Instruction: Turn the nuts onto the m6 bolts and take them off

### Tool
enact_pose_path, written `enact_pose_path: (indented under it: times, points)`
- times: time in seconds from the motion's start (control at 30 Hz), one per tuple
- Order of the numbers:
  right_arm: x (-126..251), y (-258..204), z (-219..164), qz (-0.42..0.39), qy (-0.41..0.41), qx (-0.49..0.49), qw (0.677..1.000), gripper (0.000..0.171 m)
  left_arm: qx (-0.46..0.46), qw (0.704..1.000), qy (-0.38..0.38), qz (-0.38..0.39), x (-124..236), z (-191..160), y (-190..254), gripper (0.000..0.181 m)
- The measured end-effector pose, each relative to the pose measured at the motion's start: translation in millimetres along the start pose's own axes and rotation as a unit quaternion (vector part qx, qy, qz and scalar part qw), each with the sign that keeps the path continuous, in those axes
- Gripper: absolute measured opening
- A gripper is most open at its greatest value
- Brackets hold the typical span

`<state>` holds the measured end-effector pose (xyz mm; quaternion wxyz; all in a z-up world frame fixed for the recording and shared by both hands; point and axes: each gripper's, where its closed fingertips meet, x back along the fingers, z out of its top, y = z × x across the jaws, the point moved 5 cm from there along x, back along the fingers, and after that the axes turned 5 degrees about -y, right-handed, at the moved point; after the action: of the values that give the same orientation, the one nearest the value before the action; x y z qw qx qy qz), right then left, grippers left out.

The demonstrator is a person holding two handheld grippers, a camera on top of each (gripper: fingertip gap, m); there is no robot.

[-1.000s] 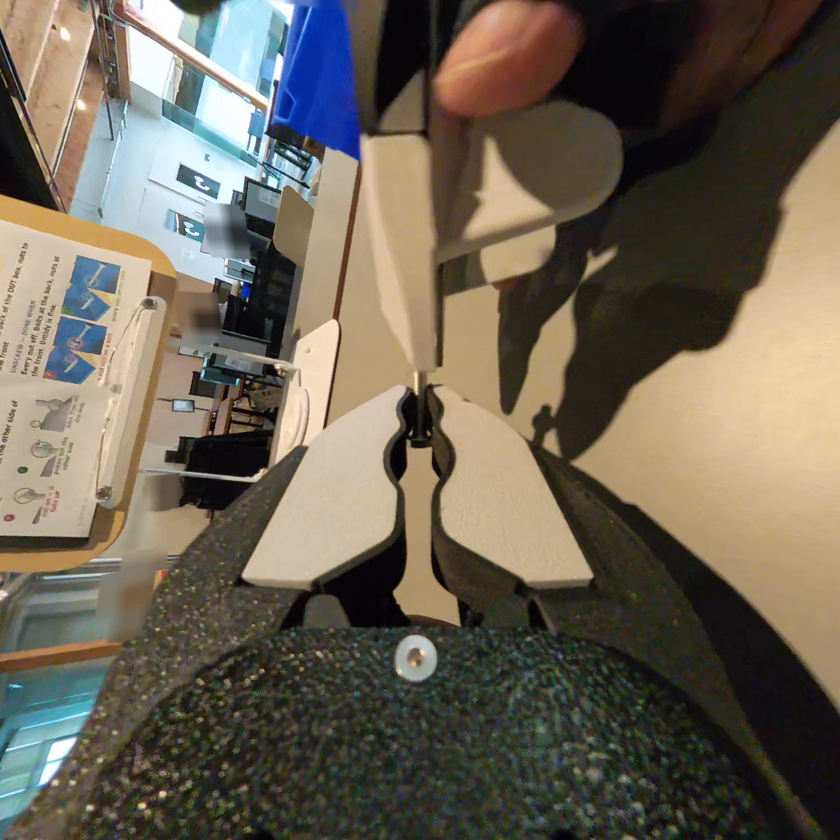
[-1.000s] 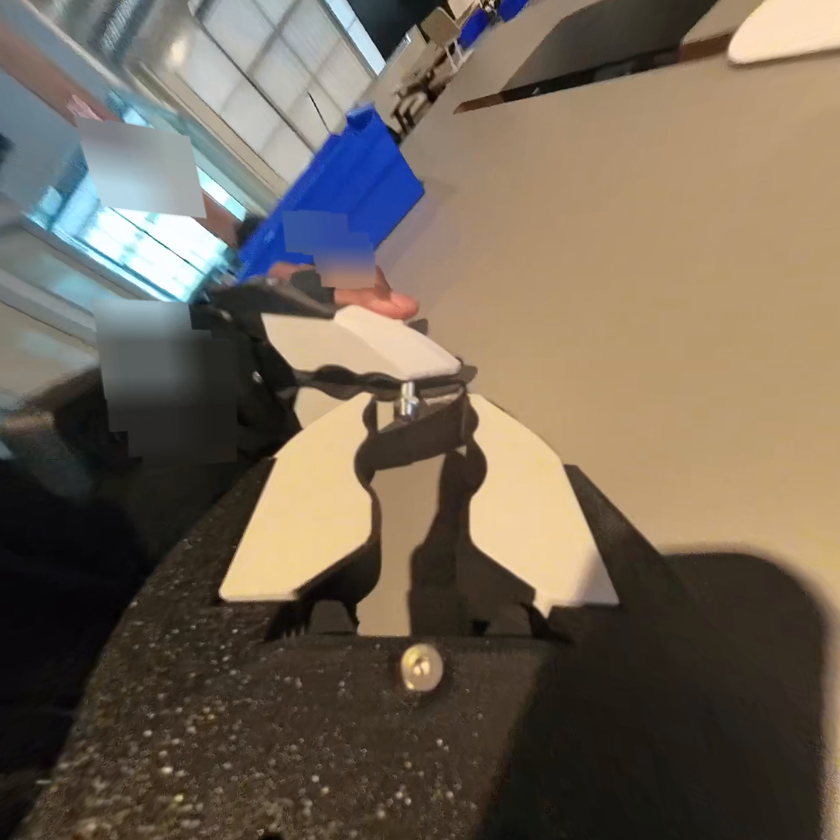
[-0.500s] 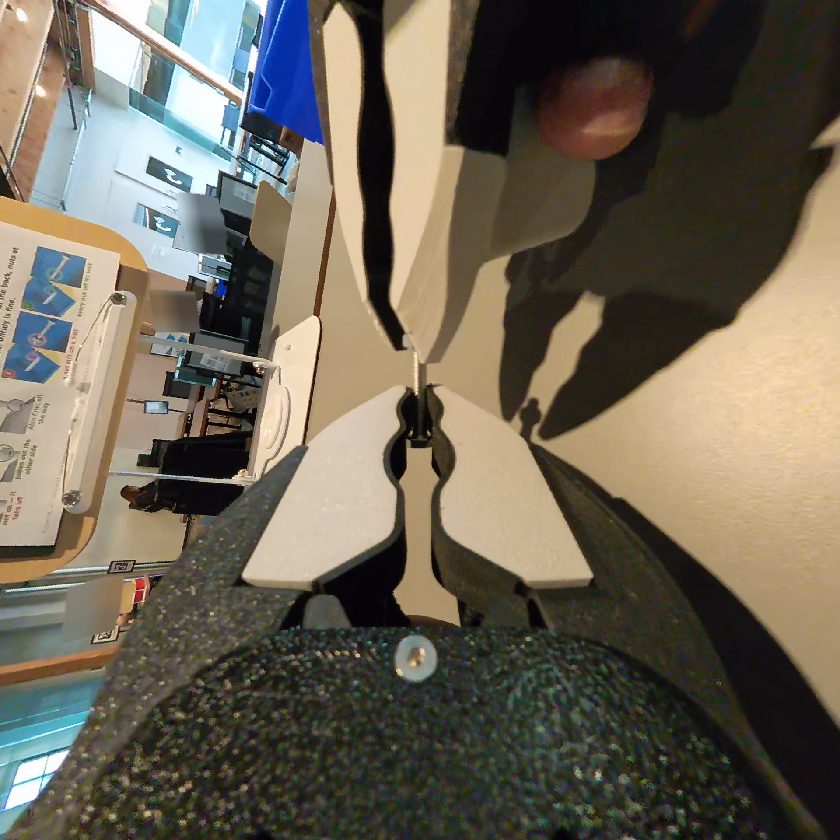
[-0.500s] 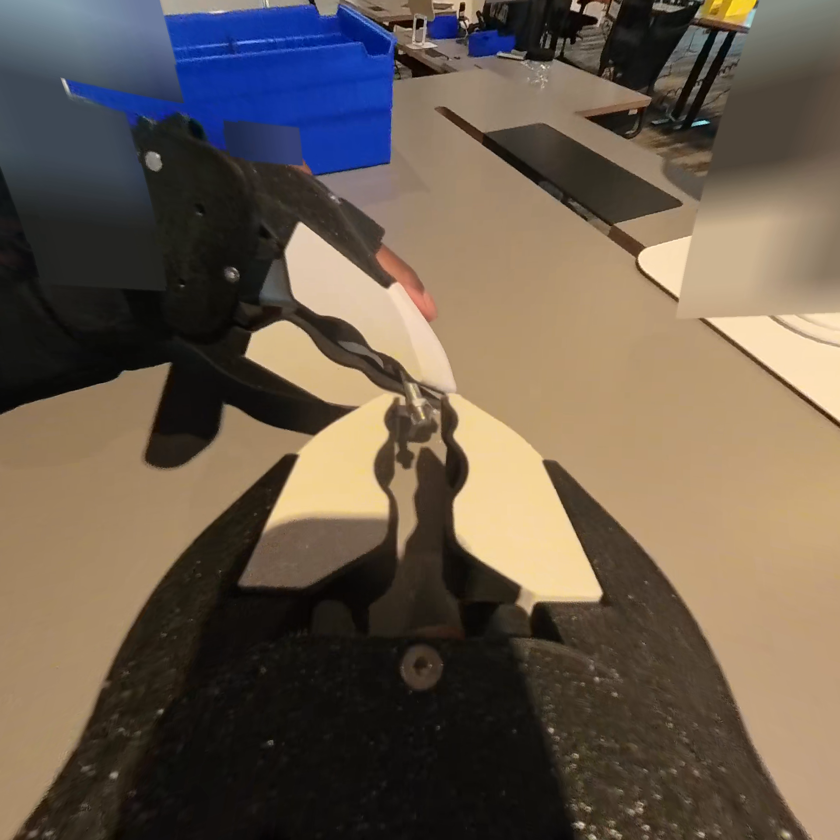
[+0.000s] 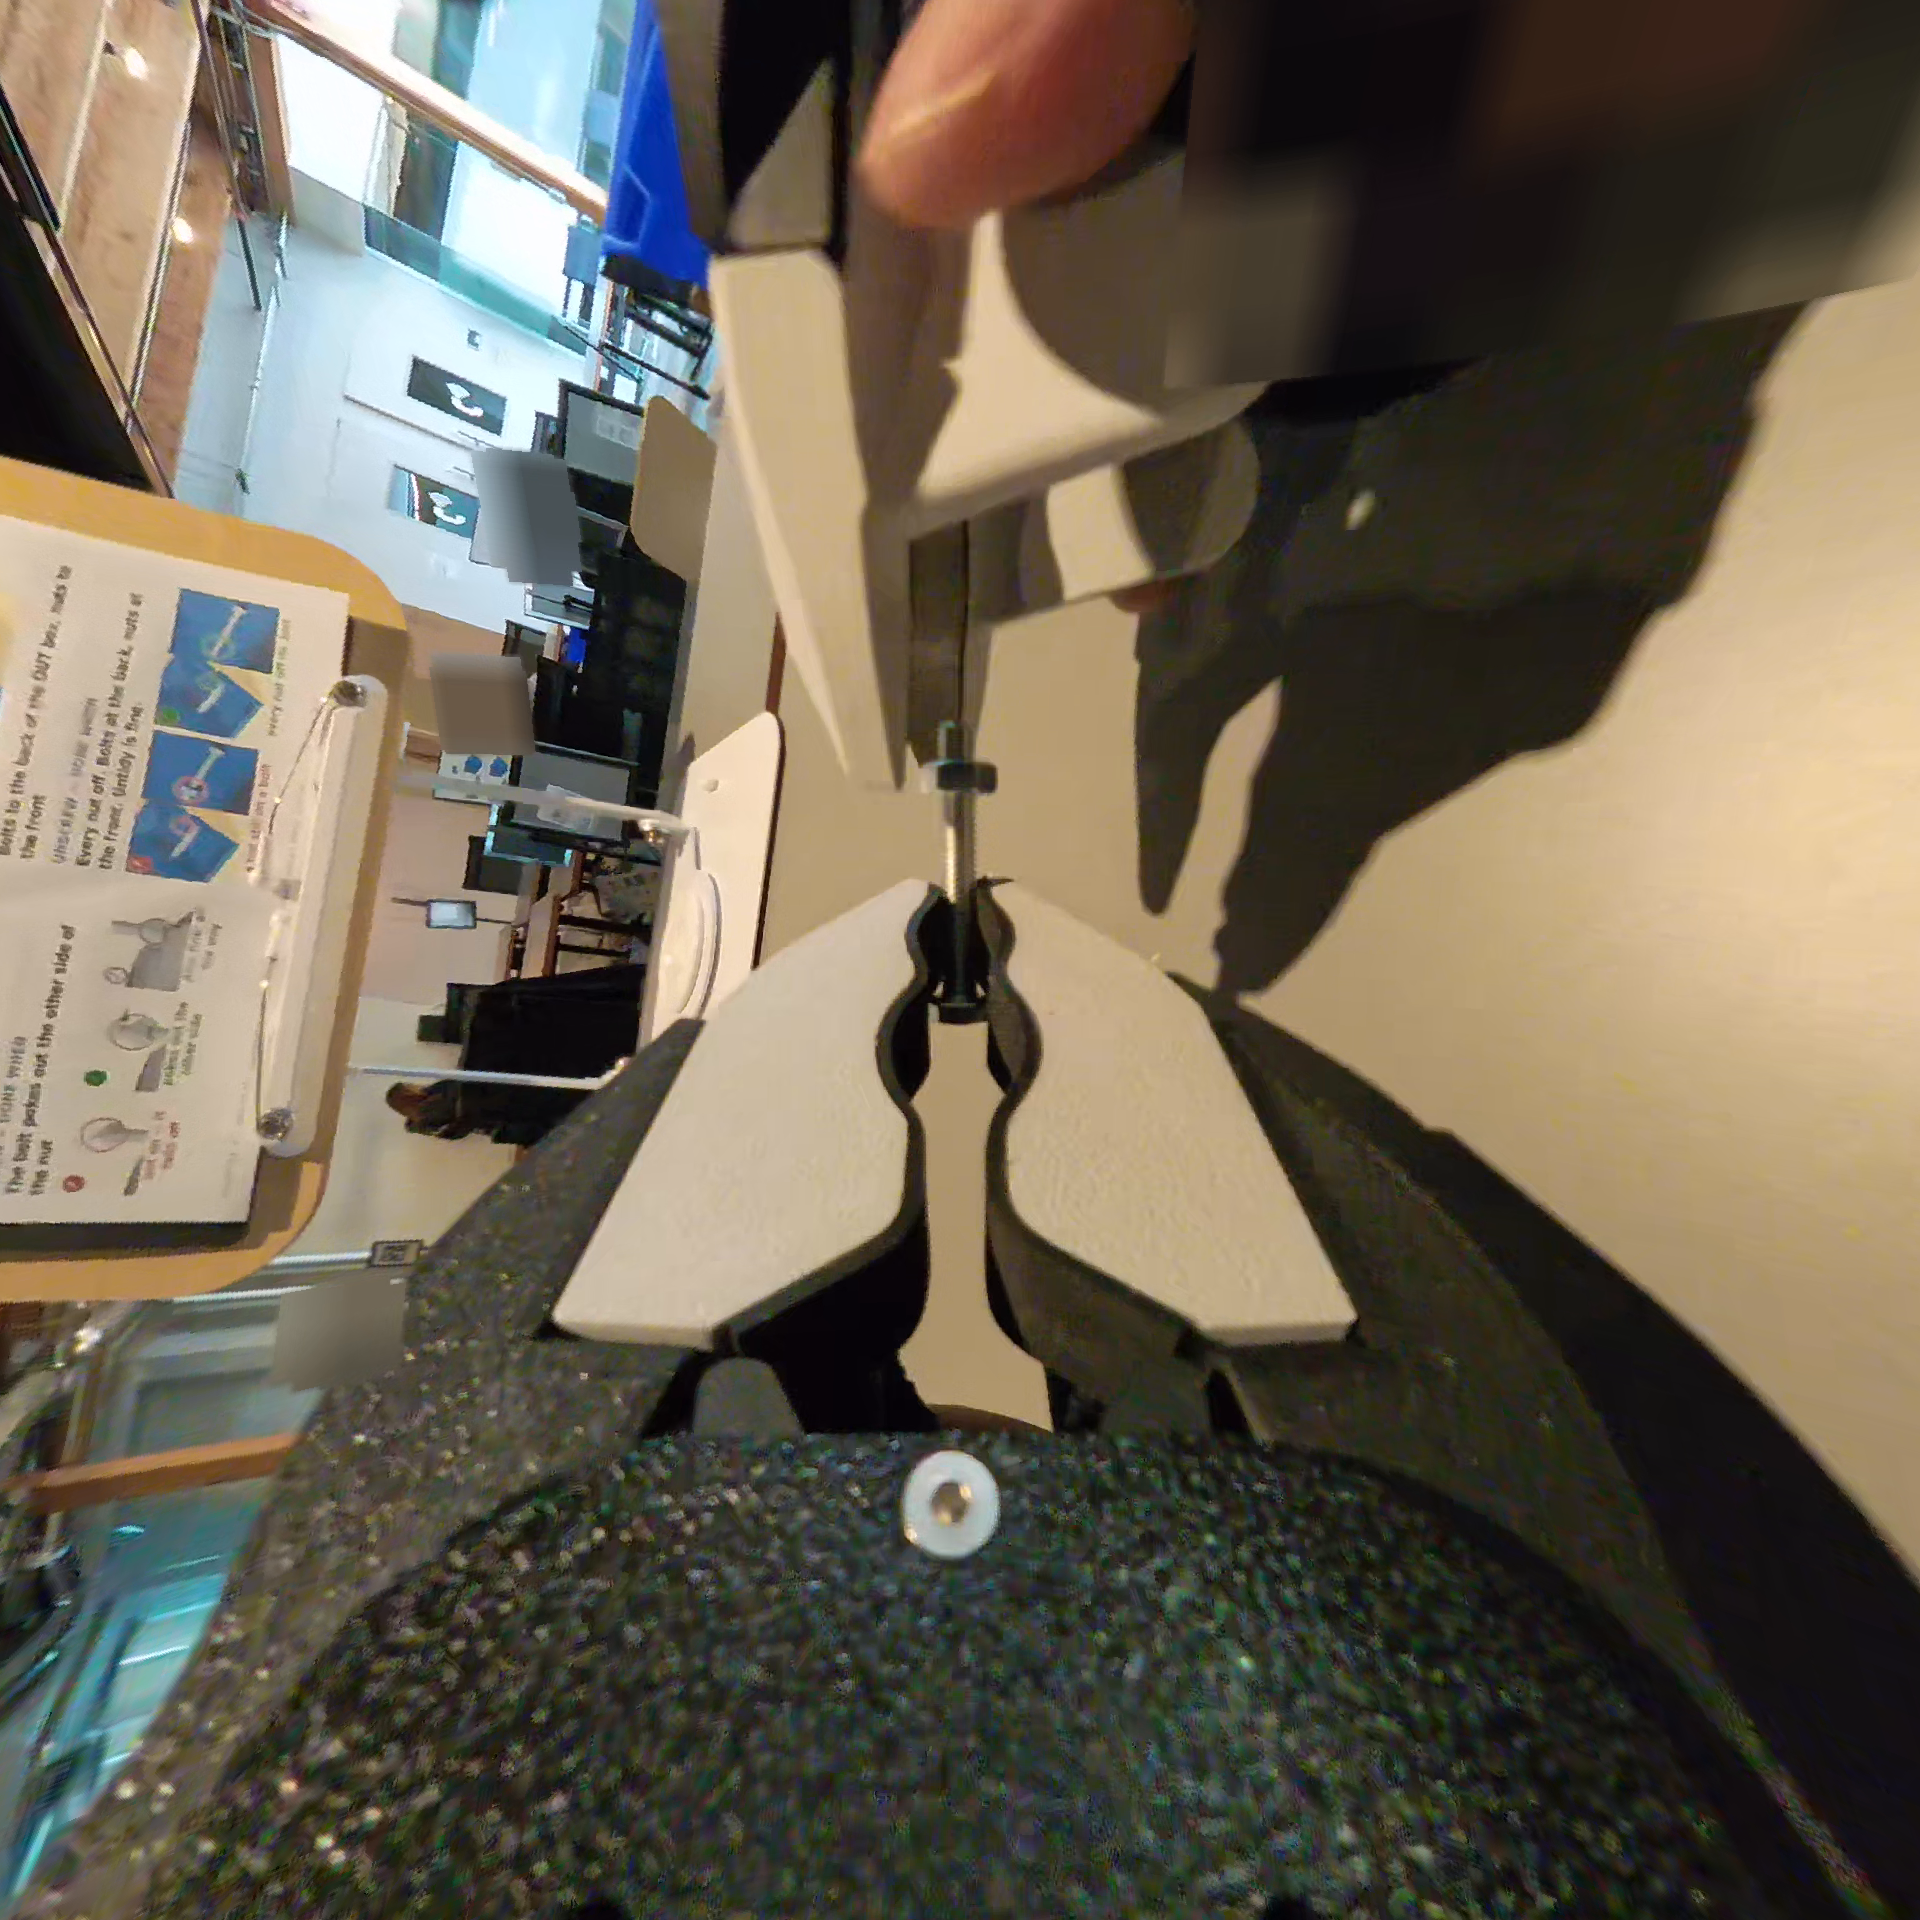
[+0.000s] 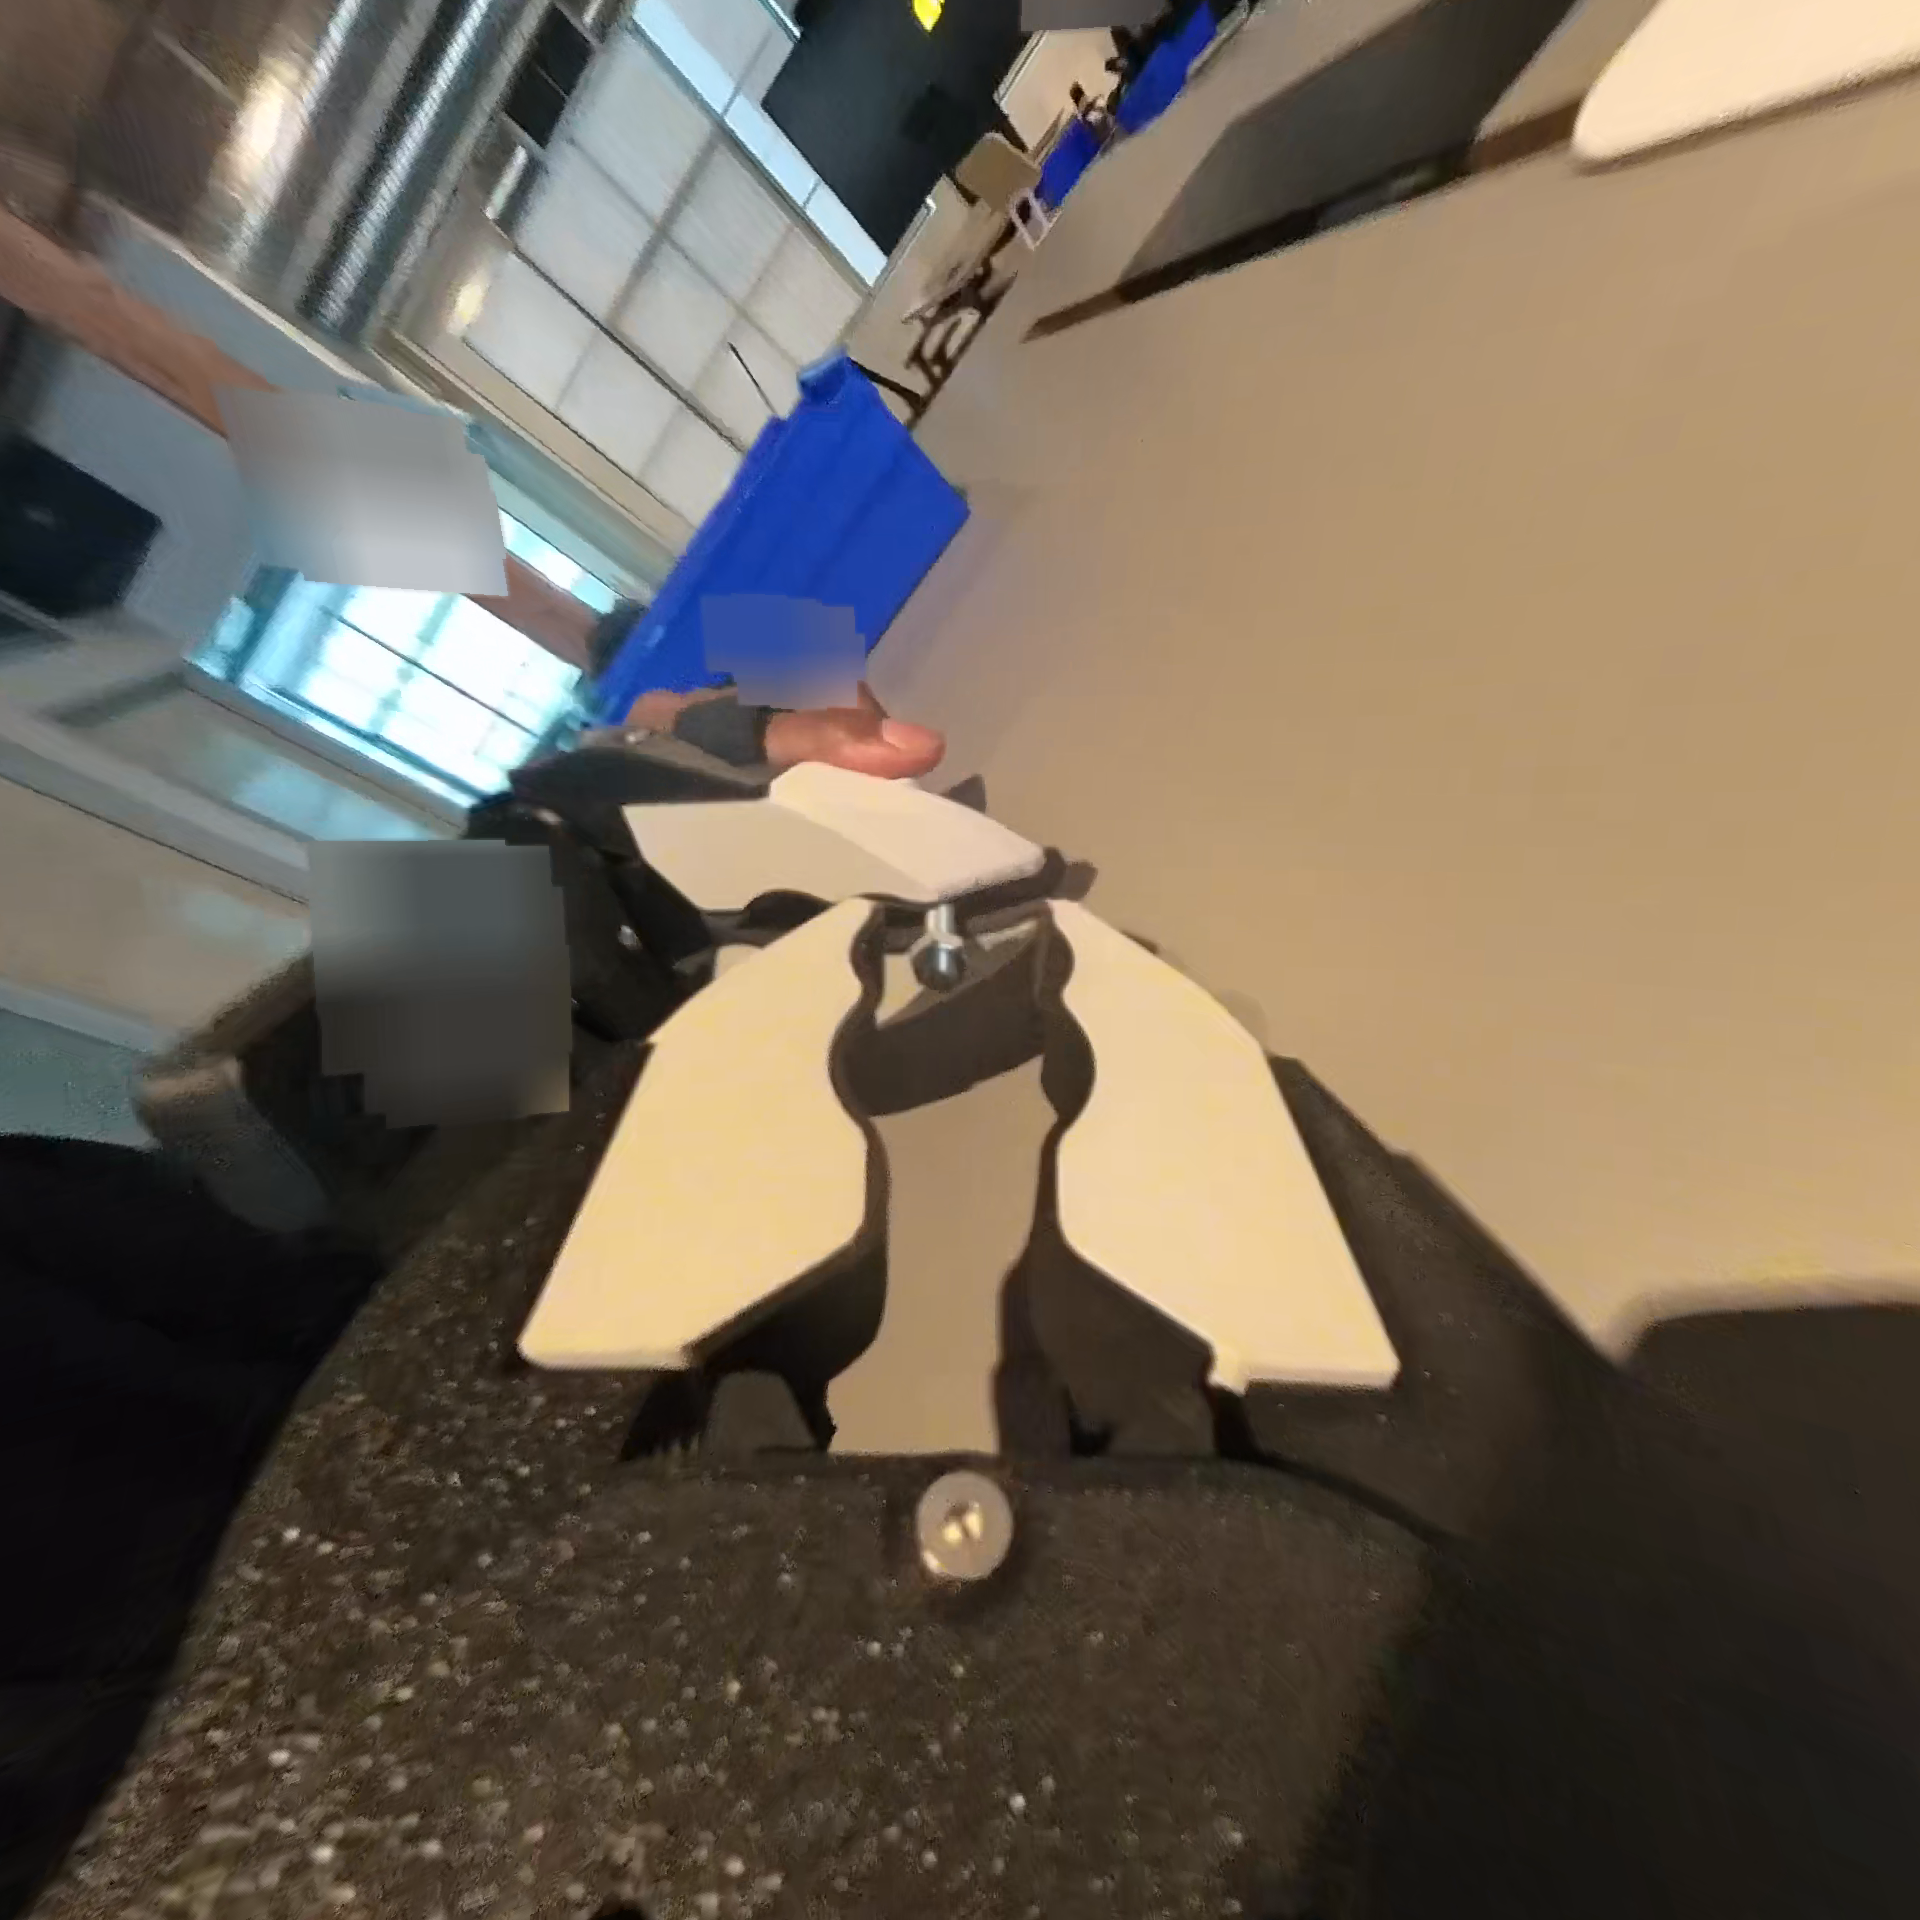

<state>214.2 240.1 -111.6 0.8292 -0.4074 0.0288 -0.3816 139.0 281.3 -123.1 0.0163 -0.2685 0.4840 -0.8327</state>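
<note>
Left gripper (image 5: 964, 940) clamps the bolt (image 5: 962, 842) steady (head inward); right gripper (image 6: 961, 940), part-open, straddles the nut (image 5: 958, 774).

1. The surface (image 6: 1455, 727) is a plain beige top, bare over most of its visible area.
2. A blue bin (image 6: 821, 520) sits on it toward the far edge.
3. A white rounded board (image 6: 1745, 94) lies flat on it farther off.
4. In the left wrist view, dark shadows fall across the surface (image 5: 1558, 935).
</note>
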Motion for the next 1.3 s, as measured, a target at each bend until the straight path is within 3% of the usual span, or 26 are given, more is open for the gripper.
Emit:
enact_pose_path:
  times: [0.23,0.37,0.67,0.77,0.83,0.93,1.03,1.17,1.3]
  points:
    - [1.3,-8.5,-2.9,-0.100,-0.050,0.228,0.967,0.043,0.016,1.000,0.004,-0.009,0.2,-2.6,0.0,0.005]
    - [-6.2,-7.8,-12.0,-0.136,-0.082,0.299,0.941,0.043,0.020,1.000,0.009,-0.015,0.4,-1.2,0.7,0.005]
    - [-9.5,-12.1,-11.2,-0.129,-0.068,0.294,0.945,0.011,0.012,0.999,0.013,-0.029,-0.4,2.1,5.9,0.005]
    - [-9.5,-7.2,-11.2,-0.100,-0.070,0.190,0.974,0.012,-0.007,1.000,0.001,-0.019,-2.0,2.0,6.9,0.005]
    - [-8.3,-2.4,-12.5,-0.047,-0.063,0.058,0.995,0.011,-0.029,0.999,-0.008,-0.011,-2.8,3.1,8.3,0.005]
    - [-4.1,2.1,-11.3,0.043,-0.035,-0.063,0.996,0.012,-0.025,1.000,-0.004,-0.001,-2.5,6.6,6.2,0.005]
    - [0.8,0.1,-4.1,0.042,-0.014,-0.027,0.999,0.020,-0.004,1.000,0.008,-0.001,-1.9,7.4,4.1,0.005]
    - [2.5,-0.7,-2.7,-0.028,-0.031,0.107,0.993,0.039,0.017,1.000,0.006,-0.005,-1.8,1.9,1.8,0.005]
    - [1.9,-9.2,-2.4,-0.070,-0.037,0.223,0.972,0.038,0.026,1.000,0.007,-0.009,-1.0,0.2,0.9,0.005]
